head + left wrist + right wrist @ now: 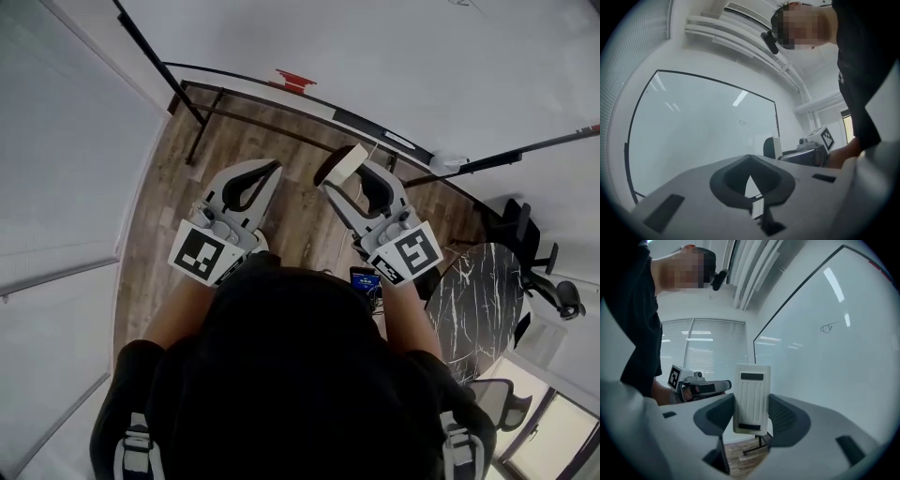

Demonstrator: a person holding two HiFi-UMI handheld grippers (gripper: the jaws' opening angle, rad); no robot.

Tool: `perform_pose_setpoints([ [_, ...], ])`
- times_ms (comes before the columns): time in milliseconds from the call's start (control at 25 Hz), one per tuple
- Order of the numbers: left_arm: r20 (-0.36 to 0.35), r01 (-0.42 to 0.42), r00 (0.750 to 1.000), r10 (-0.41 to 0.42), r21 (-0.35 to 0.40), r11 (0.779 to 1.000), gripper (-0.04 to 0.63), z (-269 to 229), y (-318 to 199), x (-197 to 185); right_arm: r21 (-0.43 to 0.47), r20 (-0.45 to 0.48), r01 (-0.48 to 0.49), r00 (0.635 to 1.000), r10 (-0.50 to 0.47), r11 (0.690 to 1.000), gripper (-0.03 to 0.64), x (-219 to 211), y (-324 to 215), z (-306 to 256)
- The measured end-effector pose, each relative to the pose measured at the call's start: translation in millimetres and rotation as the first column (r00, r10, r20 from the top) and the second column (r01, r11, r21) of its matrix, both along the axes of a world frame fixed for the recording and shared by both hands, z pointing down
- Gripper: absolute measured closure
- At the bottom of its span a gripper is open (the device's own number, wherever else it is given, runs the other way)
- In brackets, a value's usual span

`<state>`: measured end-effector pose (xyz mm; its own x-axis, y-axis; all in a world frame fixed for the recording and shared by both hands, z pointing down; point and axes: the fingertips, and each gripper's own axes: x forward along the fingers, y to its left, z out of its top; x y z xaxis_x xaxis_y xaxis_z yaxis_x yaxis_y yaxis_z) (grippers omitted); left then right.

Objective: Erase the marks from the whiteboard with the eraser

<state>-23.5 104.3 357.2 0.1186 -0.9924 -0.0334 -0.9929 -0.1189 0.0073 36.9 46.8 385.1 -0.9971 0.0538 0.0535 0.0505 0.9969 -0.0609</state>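
The whiteboard [394, 56] stands in front of me, filling the top of the head view. A small scribbled mark [827, 328] shows on it, and the same mark [742, 123] appears in the left gripper view. My right gripper [345, 169] is shut on a white ribbed eraser [752, 394], held upright between the jaws a short way off the board. The eraser [348, 161] points toward the board's lower edge. My left gripper [270, 172] is shut with nothing in it, level with the right one and to its left.
Black stand legs [200, 127] hold the board over a wooden floor [291, 211]. A red object [293, 80] lies on the board's ledge. A dark marbled table [483, 300] and office chairs [539, 267] stand at the right. Window blinds [708, 348] lie to the left.
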Motion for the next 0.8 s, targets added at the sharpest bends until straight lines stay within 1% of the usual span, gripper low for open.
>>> perform_pose_setpoints([
  [160, 0.001, -0.033, 0.999, 0.033, -0.018, 0.999, 0.592, 6, 6, -38, 0.008, -0.010, -0.037, 0.999, 0.037, 0.999, 0.388, -35, 5, -1],
  [280, -0.011, -0.063, 0.998, 0.062, -0.018, 0.998, 0.592, 7, 8, -63, 0.012, -0.017, -0.067, 0.998, 0.067, 0.998, 0.388, -58, 7, -2],
  [400, -0.015, -0.084, 0.996, 0.083, -0.041, 0.996, 0.594, 11, 10, -85, 0.015, -0.021, -0.094, 0.995, 0.094, 0.995, 0.390, -77, 13, -3],
  [560, -0.023, -0.109, 0.994, 0.108, -0.040, 0.993, 0.594, 12, 7, -102, 0.016, -0.031, -0.123, 0.992, 0.124, 0.992, 0.390, -90, 14, -2],
  [800, -0.045, -0.133, 0.990, 0.130, -0.047, 0.990, 0.594, 21, -10, -113, 0.015, -0.049, -0.173, 0.984, 0.173, 0.985, 0.390, -93, -5, 2],
])
